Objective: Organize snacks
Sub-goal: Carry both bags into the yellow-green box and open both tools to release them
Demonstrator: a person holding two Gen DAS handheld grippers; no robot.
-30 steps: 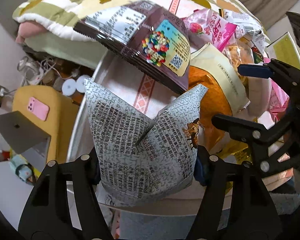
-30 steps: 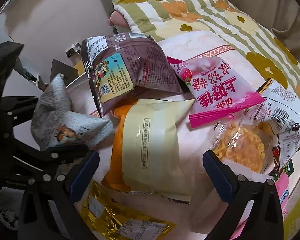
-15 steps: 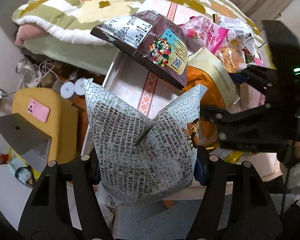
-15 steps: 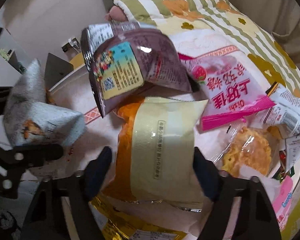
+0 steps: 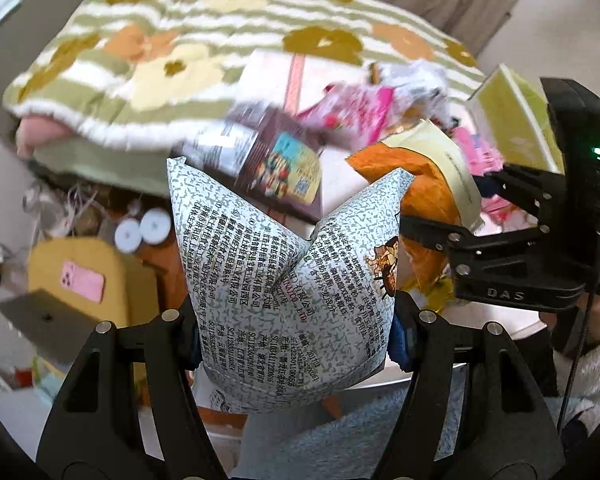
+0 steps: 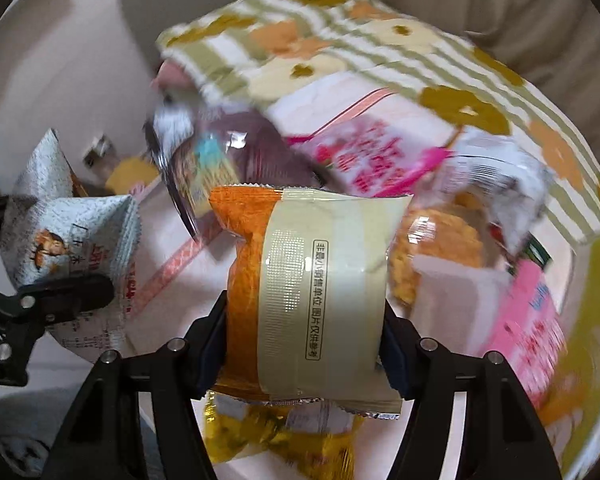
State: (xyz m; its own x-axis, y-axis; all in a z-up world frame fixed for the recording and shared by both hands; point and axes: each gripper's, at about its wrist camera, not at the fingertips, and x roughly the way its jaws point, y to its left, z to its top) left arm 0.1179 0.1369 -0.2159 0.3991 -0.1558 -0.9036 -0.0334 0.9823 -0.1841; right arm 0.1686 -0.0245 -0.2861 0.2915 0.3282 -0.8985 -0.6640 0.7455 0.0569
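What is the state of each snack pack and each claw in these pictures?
Grey-white printed snack pouch: pinched in the left claw, creased.
Orange and cream snack packet: between the right claw's closing pads, lifted.
Brown foil snack bag: lying loose, blurred.
Pink snack bag: lying flat, untouched.
Gold foil packet: lying under the orange packet.

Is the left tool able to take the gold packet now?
Probably not. The left tool is shut on the grey snack bag, and the gold packet lies under the orange bag.
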